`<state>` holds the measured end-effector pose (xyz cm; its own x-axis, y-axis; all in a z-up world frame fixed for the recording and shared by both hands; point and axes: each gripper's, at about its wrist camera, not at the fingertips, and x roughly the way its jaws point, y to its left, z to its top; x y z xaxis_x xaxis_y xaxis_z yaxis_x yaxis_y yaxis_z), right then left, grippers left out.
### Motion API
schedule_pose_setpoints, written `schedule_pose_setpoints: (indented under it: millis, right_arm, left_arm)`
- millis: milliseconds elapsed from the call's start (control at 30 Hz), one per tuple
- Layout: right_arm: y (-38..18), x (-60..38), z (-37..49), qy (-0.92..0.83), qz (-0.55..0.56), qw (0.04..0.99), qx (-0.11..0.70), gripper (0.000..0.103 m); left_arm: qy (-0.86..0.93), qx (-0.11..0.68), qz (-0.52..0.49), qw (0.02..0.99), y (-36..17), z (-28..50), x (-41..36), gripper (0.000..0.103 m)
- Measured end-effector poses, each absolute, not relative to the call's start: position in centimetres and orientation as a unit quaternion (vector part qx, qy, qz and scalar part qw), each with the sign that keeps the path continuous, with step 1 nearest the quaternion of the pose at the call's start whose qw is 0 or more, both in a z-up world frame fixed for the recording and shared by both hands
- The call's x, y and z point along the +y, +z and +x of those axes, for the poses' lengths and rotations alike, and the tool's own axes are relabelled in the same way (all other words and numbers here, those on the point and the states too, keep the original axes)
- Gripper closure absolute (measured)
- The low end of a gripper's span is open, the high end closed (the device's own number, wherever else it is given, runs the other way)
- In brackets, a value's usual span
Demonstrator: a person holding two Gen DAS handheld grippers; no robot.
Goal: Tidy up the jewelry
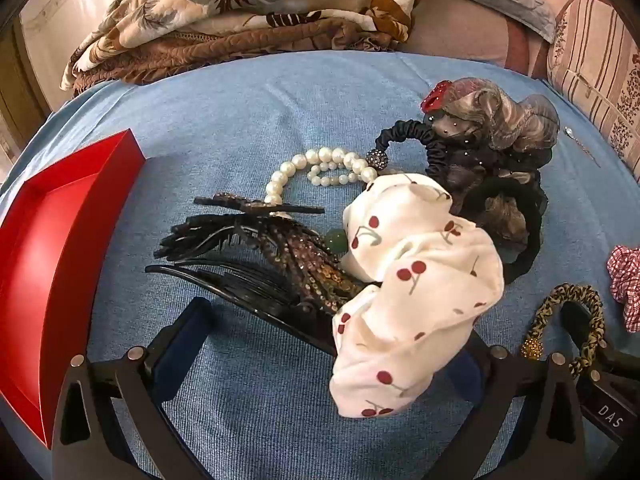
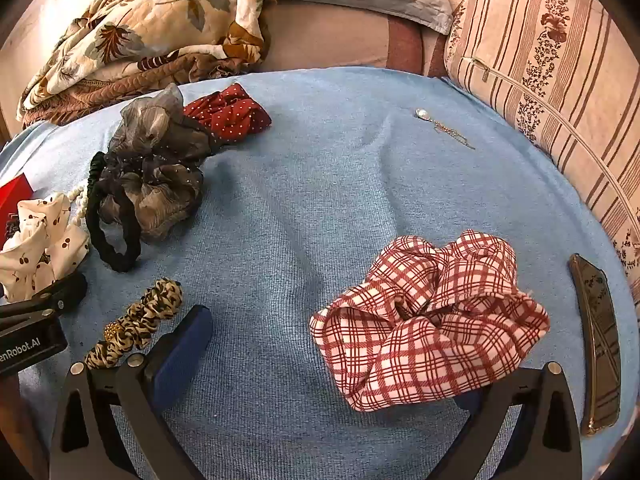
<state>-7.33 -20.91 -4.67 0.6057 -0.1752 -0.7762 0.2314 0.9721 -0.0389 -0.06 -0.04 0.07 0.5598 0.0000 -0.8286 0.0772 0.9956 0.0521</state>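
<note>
Straddling cherry scrunchie, left gripper open, nothing gripped. Right gripper open beside plaid scrunchie. Red tray looks empty; pearl bracelet, combs, remaining scrunchies scattered across blue bedcover. Judgement: sorting barely begun.

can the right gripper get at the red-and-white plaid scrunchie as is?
Probably yes. The right gripper is open, and the red-and-white plaid fabric scrunchie lies on the blue towel just ahead, draped over its right finger. Nothing sits on top of it; the dark curved barrette lies clear to the side.
</note>
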Motion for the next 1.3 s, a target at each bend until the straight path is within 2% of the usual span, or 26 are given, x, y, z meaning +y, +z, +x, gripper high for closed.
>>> schedule_pose_setpoints:
  millis: [1033, 1300]
  right_arm:
    - [-4.6, -20.9, -7.4, -0.111, 0.030, 0.895, 0.431, 0.000]
    - [-4.2, -21.6, -7.6, -0.105, 0.063, 0.879, 0.460, 0.000]
  left_arm:
    - [-0.021, 0.480, 0.041, 0.876, 0.0, -0.1, -0.3, 0.000]
    - [-0.048, 0.512, 0.040, 0.856, 1.4, -3.8, 1.2, 0.000]
